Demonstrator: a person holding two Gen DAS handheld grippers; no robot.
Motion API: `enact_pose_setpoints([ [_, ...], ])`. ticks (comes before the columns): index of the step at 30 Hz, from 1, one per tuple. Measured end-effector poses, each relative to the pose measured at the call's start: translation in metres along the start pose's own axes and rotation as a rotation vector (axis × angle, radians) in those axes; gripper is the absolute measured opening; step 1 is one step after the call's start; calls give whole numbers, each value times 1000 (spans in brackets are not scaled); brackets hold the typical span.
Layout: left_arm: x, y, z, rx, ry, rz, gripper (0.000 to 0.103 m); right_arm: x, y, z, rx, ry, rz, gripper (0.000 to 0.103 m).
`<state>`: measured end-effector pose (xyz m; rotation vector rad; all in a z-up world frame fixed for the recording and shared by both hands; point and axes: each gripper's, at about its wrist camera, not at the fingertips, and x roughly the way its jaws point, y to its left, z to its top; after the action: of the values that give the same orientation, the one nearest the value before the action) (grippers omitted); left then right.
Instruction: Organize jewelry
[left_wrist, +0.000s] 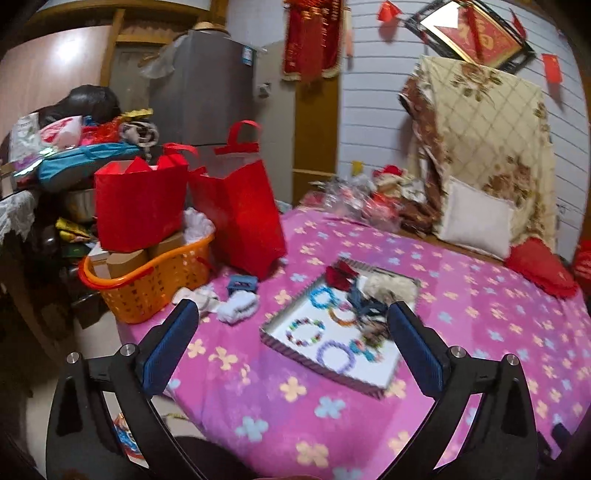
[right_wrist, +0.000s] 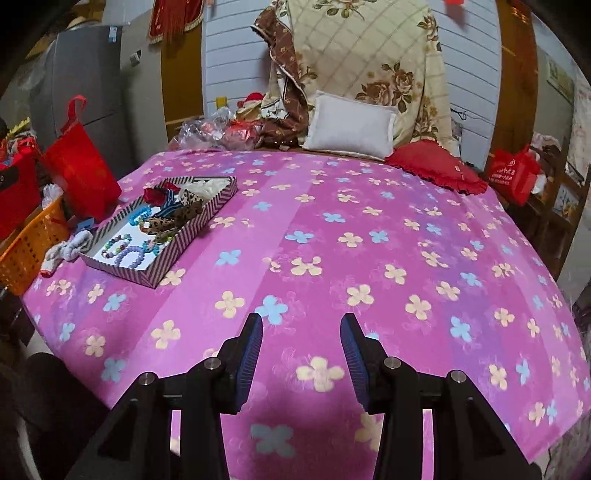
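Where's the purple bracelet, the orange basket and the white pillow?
purple bracelet (left_wrist: 335, 355), left wrist view, on its beaded ring.
orange basket (left_wrist: 159, 280), left wrist view, on its side wall.
white pillow (right_wrist: 351, 123), right wrist view, on its middle.

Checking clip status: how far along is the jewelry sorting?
Done: bead bracelets lie side by side in the striped tray, hair bows behind them. In hand: nothing; left gripper and right gripper are both open and empty over the bedspread. Left: nothing obvious, apart from a blue clip outside the tray.
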<state>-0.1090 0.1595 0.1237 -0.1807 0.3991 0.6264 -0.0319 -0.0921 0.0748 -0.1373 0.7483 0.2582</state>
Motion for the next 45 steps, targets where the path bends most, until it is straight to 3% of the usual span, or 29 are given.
enact_pose_setpoints([
  [7,-32,-19,-13,79,7,-91,102,-22,6,-6,-16,-38,-4,43],
  [17,-36,-22,-43,110,108,-156,102,-28,20,-13,-45,-43,-12,45],
  [23,-20,-24,-62,143,205,-86,102,-30,30,-19,-69,-43,-29,45],
  [27,-12,-24,-75,149,262,-90,102,-24,35,-21,-79,-26,-38,45],
  [45,-2,-25,-90,149,332,-120,102,-20,41,-27,-94,-21,-56,46],
])
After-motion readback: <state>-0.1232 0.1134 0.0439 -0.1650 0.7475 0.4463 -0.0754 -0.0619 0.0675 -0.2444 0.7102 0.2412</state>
